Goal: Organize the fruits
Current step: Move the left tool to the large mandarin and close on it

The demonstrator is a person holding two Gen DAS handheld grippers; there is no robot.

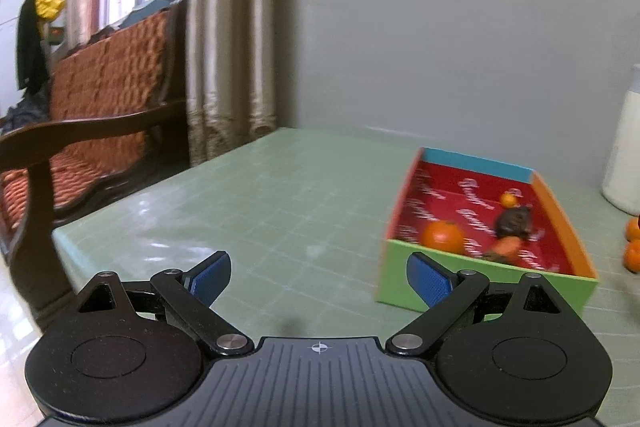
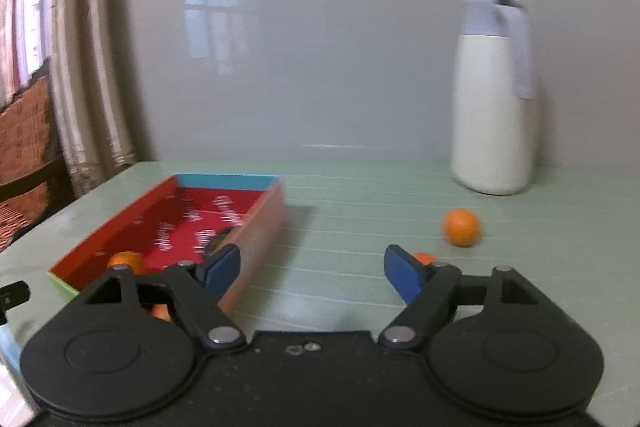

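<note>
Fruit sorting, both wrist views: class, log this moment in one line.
left gripper: open, empty | right gripper: open, empty | box: holds fruit | orange: loose on table

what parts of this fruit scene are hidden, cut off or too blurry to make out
- Left wrist view: the dark lumpy thing in the red-lined cardboard box is motion-blurred; its kind is unclear.
- Left wrist view: two small orange fruits on the green table are cut off by the right edge.
- Right wrist view: a second orange fruit sits mostly behind the open right claw's blue finger.
- Right wrist view: the box's near corner is hidden behind the claw body.
</note>
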